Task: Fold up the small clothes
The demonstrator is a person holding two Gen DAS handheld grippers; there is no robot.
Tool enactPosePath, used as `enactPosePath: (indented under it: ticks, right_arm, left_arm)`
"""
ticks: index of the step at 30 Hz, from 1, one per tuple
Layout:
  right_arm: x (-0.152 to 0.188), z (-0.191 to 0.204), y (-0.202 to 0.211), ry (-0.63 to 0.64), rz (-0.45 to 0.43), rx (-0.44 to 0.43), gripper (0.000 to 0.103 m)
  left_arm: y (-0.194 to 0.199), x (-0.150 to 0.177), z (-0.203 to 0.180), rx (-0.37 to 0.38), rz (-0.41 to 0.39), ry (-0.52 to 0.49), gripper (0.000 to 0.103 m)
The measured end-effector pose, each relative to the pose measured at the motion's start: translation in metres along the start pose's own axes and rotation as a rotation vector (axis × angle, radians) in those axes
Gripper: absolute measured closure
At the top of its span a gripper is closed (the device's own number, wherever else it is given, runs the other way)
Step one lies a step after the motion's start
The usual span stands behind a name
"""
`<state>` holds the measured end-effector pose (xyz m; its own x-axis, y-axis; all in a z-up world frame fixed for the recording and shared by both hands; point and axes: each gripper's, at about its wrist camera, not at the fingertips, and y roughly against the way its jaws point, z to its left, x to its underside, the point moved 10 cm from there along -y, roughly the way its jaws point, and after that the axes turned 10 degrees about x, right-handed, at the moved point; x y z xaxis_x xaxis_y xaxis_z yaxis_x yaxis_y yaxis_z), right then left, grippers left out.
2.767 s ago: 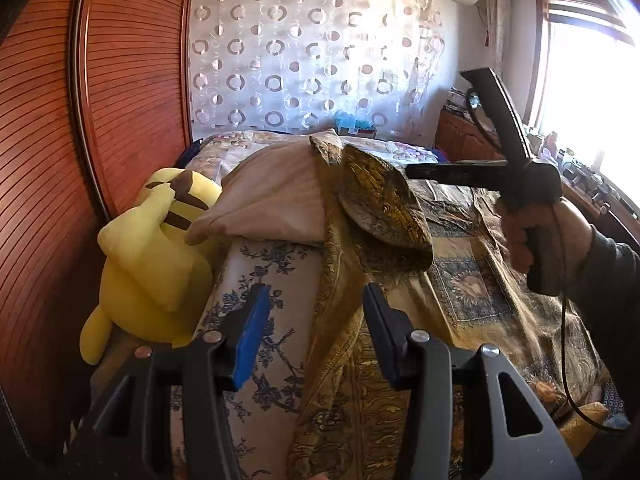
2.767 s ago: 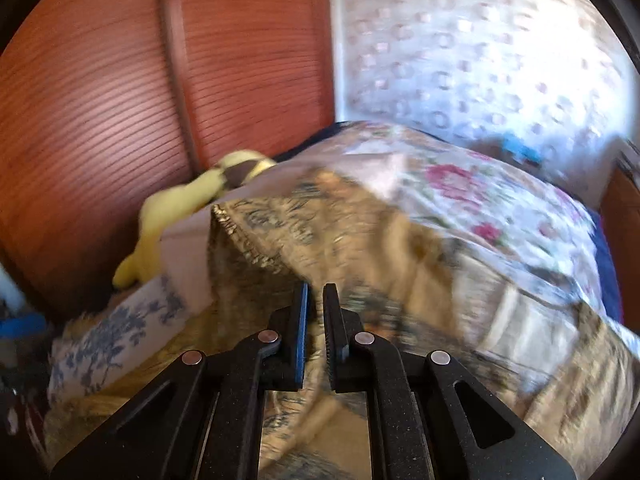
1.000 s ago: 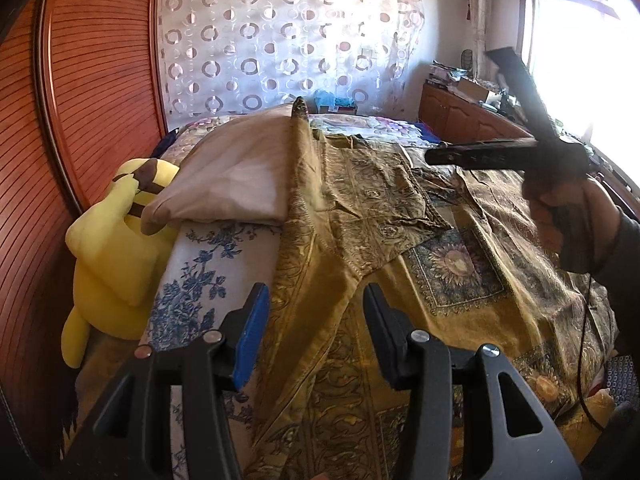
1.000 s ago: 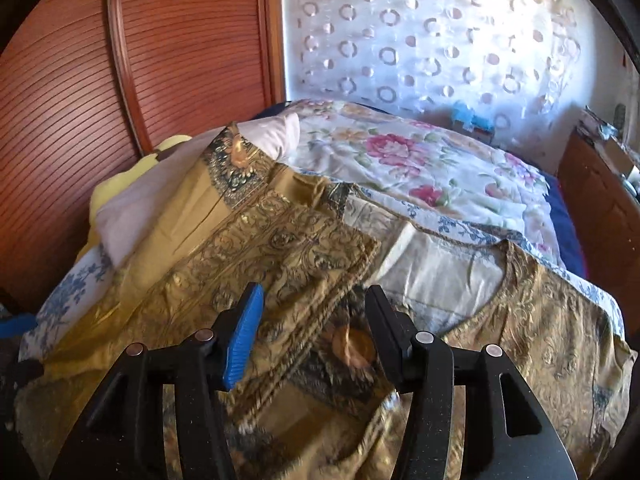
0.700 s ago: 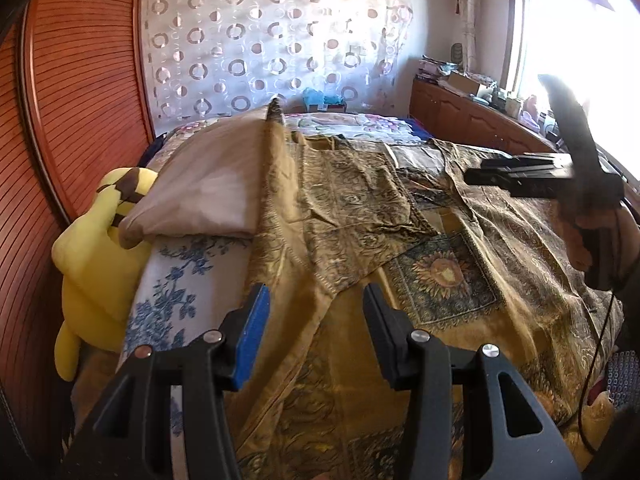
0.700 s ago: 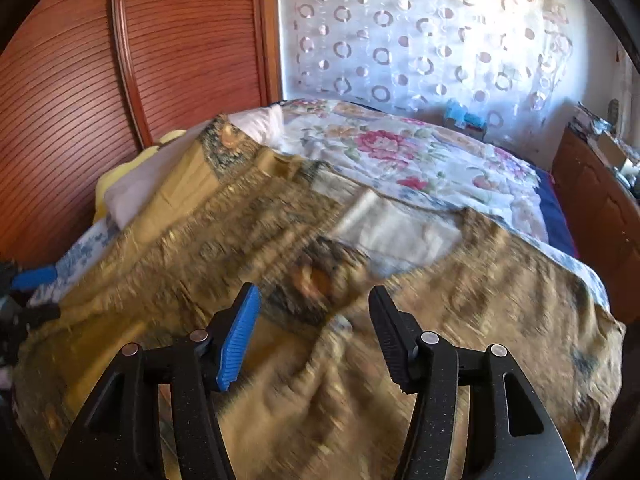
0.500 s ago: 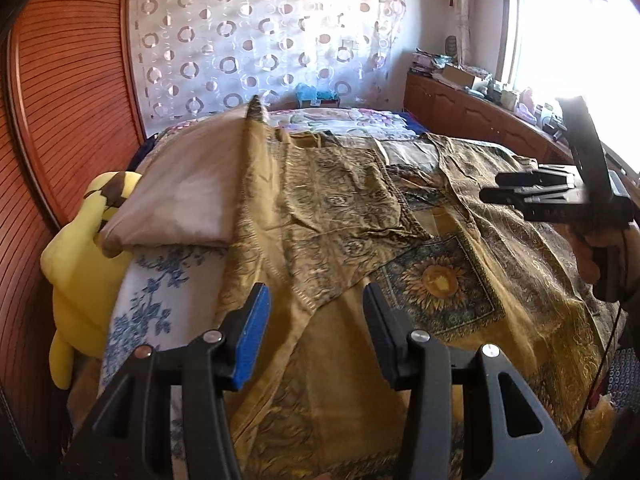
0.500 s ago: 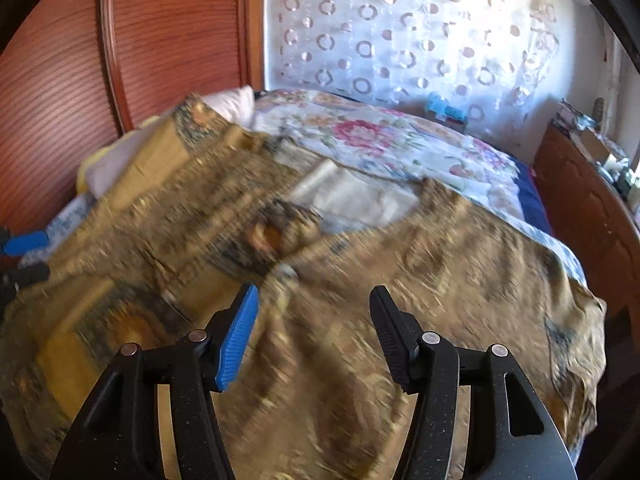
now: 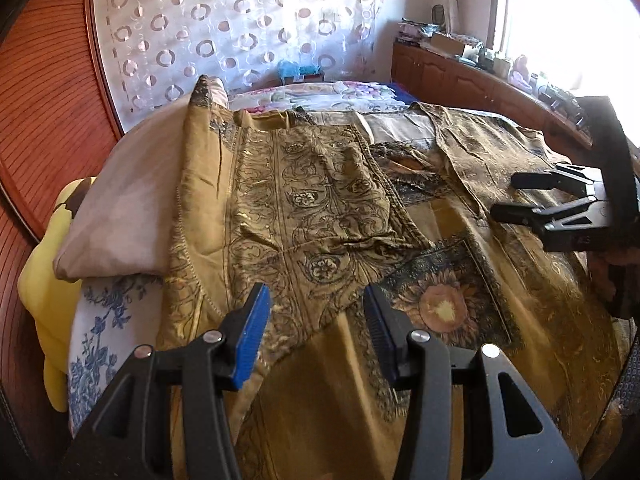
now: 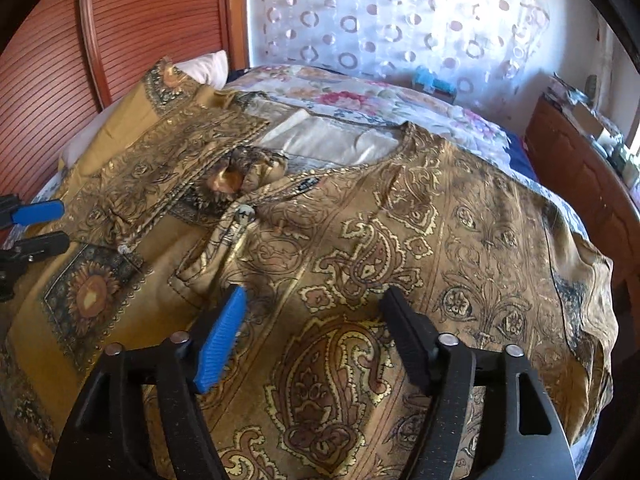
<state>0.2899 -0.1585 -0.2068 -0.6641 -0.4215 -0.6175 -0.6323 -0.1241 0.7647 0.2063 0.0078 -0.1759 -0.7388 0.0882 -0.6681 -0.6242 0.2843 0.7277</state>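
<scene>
1. the golden patterned garment (image 10: pixel 360 248) lies spread across the bed (image 10: pixel 400 108), its left sleeve (image 9: pixel 320 200) folded over the front and its upper edge draped onto a pale pillow (image 9: pixel 132 208).
2. the left tool (image 9: pixel 316 320) hovers over the lower front of the garment, jaws apart, nothing between them.
3. the right tool (image 10: pixel 316 320) hangs above the paisley side, released; its jaws have just been opening, with no cloth gripped.
4. a yellow plush toy (image 9: pixel 44 300) sits beside the pillow, against the wooden wardrobe (image 9: pixel 36 100).
</scene>
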Motion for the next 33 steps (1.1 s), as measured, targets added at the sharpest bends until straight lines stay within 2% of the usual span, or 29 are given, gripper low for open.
enactPosePath:
  ticks: [2,8,13,14,16,18,21,24,27,29,33]
  right_arm:
    - [0.001,0.0,-0.001,-0.002,0.008,-0.01,0.017]
    - [0.003,0.0,-0.001,-0.001,0.018,-0.007,0.01]
    - [0.004,-0.001,0.002,-0.004,0.023,0.007,0.011]
    - [0.003,-0.006,0.005,-0.037,0.023,0.008,0.014]
    - [-0.003,-0.017,0.02,-0.099,-0.021,-0.027,0.015]
    - [-0.008,-0.031,0.034,-0.116,-0.059,-0.016,0.016]
    - [-0.015,-0.067,0.058,-0.135,-0.107,0.024,0.017]
    - [-0.014,-0.12,0.074,-0.187,-0.122,0.081,0.02]
    - [-0.002,-0.171,0.076,-0.243,-0.097,0.128,0.025]
    - [0.012,-0.206,0.07,-0.305,-0.049,0.127,0.03]
    - [0.04,-0.255,0.061,-0.354,0.011,0.182,0.031]
  left_arm:
    - [-0.005,-0.001,0.002,-0.001,0.012,0.002,0.056]
    - [-0.014,-0.004,0.003,-0.006,0.028,-0.007,0.055]
    - [-0.014,-0.004,0.005,0.007,0.016,0.004,0.053]
    - [-0.013,-0.004,0.005,0.016,0.016,0.008,0.052]
    - [-0.014,-0.004,0.004,0.017,0.019,0.004,0.051]
    - [-0.015,-0.005,0.003,0.011,0.021,-0.003,0.05]
    - [-0.015,-0.005,0.002,0.012,0.022,-0.005,0.049]
    - [-0.015,-0.005,0.002,0.011,0.022,-0.006,0.049]
    - [-0.014,-0.004,0.002,0.012,0.022,-0.004,0.049]
    - [-0.014,-0.004,0.002,0.008,0.023,-0.006,0.048]
    - [-0.015,-0.004,0.001,0.008,0.022,-0.006,0.048]
